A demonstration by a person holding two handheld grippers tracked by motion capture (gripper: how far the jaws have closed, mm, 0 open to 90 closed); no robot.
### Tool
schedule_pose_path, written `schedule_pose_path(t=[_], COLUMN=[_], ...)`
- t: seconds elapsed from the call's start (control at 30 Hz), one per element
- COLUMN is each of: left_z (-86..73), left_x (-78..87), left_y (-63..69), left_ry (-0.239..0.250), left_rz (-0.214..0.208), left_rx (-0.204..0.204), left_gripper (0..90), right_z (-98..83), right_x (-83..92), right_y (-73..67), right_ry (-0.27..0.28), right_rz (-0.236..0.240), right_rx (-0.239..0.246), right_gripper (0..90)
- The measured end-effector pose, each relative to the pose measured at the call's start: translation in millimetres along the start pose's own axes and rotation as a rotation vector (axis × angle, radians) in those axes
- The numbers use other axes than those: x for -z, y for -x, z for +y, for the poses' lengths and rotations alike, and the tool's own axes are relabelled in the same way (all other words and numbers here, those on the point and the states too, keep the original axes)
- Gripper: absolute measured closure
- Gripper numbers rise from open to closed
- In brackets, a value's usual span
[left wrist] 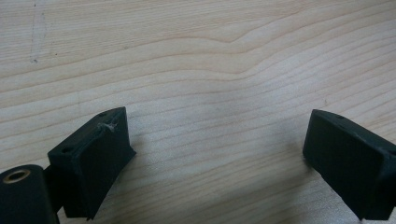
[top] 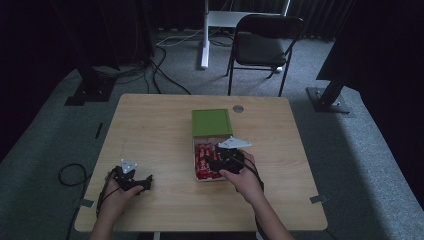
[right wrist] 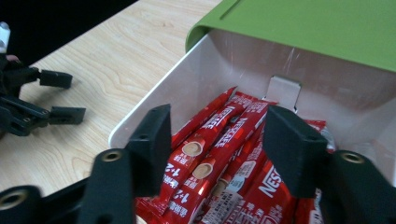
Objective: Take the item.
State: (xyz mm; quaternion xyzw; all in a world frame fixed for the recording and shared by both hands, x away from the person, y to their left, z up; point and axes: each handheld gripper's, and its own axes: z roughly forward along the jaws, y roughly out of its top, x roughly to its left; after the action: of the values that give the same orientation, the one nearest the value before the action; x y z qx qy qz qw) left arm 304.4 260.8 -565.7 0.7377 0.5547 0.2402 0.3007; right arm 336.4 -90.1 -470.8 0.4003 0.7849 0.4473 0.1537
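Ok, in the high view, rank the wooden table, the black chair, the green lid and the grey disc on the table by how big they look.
Largest to smallest:
1. wooden table
2. black chair, though it stands farther from the camera, so it looks smaller than it is
3. green lid
4. grey disc

Both grippers are black, each with two blocky jaws. The left gripper [top: 134, 181] and right gripper [top: 220, 162] each carry a grey triangular plate on top. Brass-coloured bushings sit at the jaw pivots. Forearms are bare.
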Motion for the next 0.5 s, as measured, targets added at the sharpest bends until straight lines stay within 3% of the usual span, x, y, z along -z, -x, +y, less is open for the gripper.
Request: schedule_pose_path(t=[0.27, 0.5], left_z=[0.0, 0.0], left_x=[0.0, 0.0], left_y=[0.0, 0.0], left_ry=[0.000, 0.000], left_rz=[0.000, 0.000], left_rx=[0.000, 0.000], left_gripper=[8.3, 8.2], right_z=[-8.2, -15.3], right_x=[-14.6, -22.2], right_y=[-5.6, -4.7], right_ry=[-0.050, -0.093], right_rz=[0.001, -0.032], right_rx=[0.010, 0.021], right_gripper=[49.3, 53.3])
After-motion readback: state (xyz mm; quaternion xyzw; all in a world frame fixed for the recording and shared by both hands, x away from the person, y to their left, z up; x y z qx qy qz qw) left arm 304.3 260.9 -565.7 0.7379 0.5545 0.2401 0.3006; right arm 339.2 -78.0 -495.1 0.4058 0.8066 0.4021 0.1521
